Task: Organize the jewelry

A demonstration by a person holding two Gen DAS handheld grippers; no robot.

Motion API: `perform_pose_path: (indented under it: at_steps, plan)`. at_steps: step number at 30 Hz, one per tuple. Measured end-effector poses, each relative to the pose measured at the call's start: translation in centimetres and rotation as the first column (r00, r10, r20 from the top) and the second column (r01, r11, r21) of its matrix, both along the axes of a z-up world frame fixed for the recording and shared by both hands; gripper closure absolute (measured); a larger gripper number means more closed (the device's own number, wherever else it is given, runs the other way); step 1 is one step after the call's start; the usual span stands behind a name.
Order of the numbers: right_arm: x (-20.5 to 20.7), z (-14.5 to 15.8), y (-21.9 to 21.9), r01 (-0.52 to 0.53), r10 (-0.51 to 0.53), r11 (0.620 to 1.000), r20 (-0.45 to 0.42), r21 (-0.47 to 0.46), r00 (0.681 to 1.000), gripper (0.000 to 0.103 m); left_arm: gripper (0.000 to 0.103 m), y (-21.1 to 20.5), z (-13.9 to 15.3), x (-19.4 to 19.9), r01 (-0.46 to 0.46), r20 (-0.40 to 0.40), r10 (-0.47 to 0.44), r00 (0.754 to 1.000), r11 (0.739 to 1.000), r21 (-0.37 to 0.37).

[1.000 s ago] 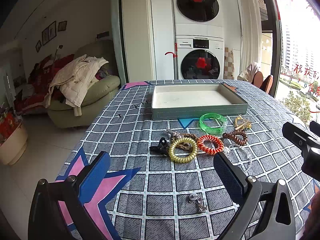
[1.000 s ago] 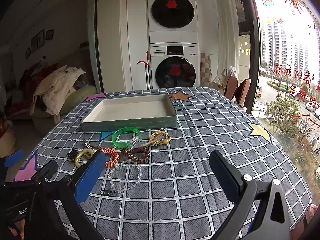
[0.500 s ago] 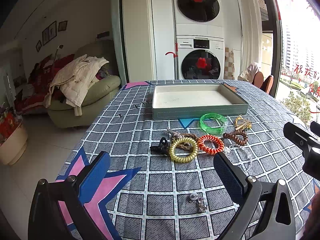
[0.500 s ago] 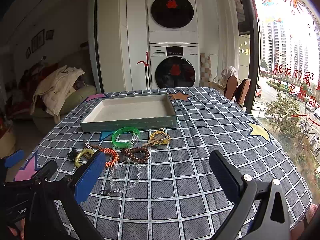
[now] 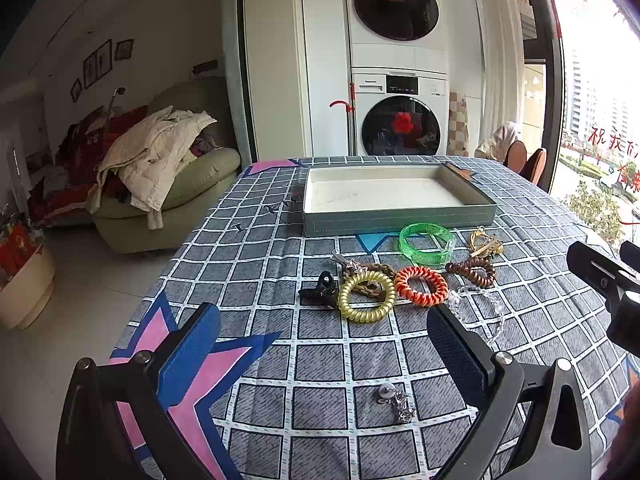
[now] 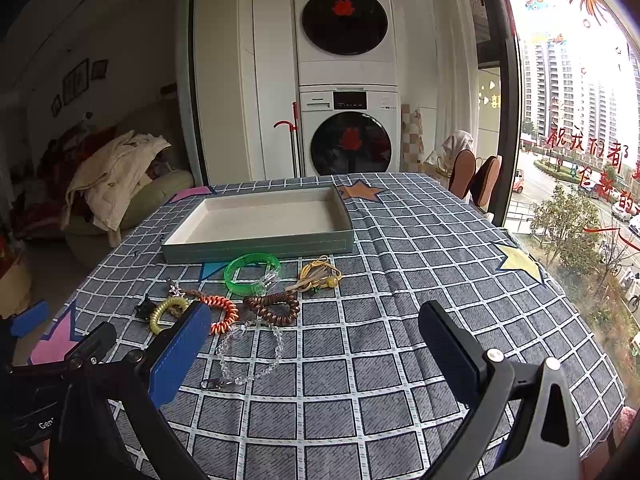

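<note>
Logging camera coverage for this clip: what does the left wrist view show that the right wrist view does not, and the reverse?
Only the left wrist view shows the small silver charm near its fingers, and the whole black clip.

Only the right wrist view shows the full clear bead bracelet and the yellow star on the cloth.

Both show the empty tray, green bangle, yellow coil, orange coil, brown coil, and both grippers open: left gripper, right gripper.

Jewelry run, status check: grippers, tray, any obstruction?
Left gripper open, right gripper open, nothing held. Tray holds nothing; green bangle and hair ties on the cloth. Path to tray unobstructed.
</note>
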State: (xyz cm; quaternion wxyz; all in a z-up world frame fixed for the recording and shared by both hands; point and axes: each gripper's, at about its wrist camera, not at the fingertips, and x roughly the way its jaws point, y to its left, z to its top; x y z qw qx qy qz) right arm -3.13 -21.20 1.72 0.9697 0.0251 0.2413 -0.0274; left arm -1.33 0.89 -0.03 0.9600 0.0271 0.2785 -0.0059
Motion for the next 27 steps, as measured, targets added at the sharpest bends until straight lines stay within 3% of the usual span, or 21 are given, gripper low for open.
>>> perform_pose_path:
  at_steps: [14, 23, 27]
  plan:
    - [0.8, -0.3, -0.5, 0.003, -0.002, 1.0, -0.044, 0.02, 0.999, 0.0, 0.0, 0.2, -0.4, 0.8, 0.003, -0.045, -0.003, 0.999, 1.0, -0.016]
    - [2.5, -1.7, -0.9, 0.006, 0.002, 0.999, -0.16, 0.046, 0.987, 0.0, 0.0, 1.9, -1.5, 4.4, -0.013, -0.204, -0.004, 0.979, 0.997, -0.079]
    - [3.4, -2.4, -1.1, 0.005, 0.011, 0.998, -0.224, 0.07, 0.975, 0.0, 0.0, 3.1, -1.6, 6.5, -0.004, -0.246, -0.014, 0.969, 0.998, -0.07]
